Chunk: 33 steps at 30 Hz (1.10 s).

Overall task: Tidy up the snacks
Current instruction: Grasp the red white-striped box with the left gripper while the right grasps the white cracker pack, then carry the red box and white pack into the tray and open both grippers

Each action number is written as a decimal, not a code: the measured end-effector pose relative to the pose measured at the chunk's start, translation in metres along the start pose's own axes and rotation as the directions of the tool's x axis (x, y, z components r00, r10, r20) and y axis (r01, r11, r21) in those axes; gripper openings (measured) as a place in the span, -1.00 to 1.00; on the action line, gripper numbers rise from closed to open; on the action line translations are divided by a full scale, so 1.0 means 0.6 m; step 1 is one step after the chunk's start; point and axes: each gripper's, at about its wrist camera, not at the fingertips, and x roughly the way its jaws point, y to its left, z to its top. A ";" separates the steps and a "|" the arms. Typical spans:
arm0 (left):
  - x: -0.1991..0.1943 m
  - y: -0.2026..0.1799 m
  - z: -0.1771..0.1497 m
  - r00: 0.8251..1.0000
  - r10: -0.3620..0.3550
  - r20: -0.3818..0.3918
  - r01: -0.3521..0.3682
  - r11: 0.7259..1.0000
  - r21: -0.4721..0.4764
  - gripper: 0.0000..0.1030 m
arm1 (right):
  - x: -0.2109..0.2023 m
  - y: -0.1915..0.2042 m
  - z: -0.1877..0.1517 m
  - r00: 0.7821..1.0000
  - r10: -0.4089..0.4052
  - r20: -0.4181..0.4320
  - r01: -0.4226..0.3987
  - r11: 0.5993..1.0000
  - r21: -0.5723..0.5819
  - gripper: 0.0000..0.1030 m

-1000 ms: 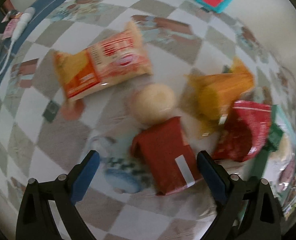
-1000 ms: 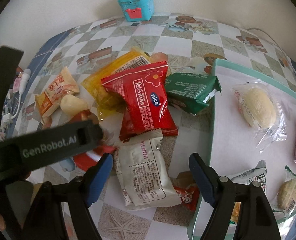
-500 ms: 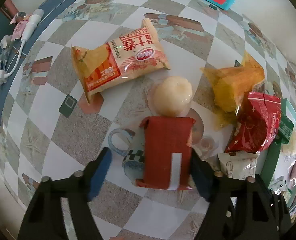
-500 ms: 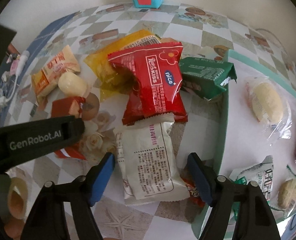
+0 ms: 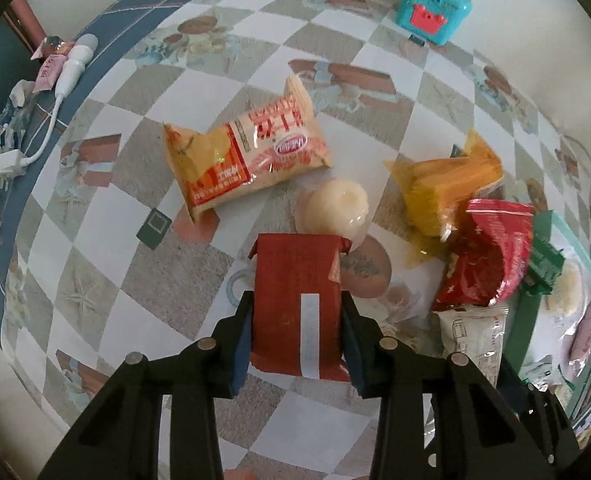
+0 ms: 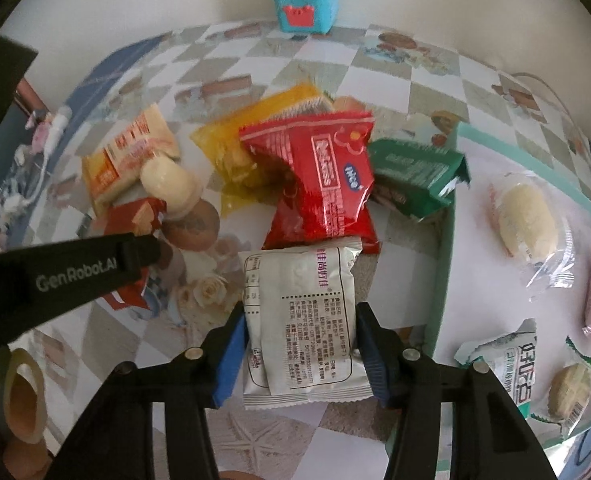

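Note:
My left gripper is shut on a dark red snack packet with a white stripe, its pads pressed on both sides. My right gripper is shut on a white snack packet with printed text. Ahead of it lie a red Nice packet, a yellow packet and a green packet. A pale round bun and an orange-yellow packet lie beyond the left gripper. The left gripper's arm crosses the right wrist view.
A green-rimmed white tray on the right holds several wrapped snacks, such as a pale bun. A turquoise box stands at the table's back by the wall. A white charger cable lies at the far left edge.
Both grippers have closed: the left on the dark red packet, the right on the white packet. Both have moved forward over their packets.

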 end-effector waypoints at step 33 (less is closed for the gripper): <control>-0.170 -0.080 -0.012 0.969 -0.136 0.206 0.113 0.986 0.121 -0.21 | -0.170 -0.174 0.009 0.981 -0.076 0.176 0.008 0.933 0.360 0.07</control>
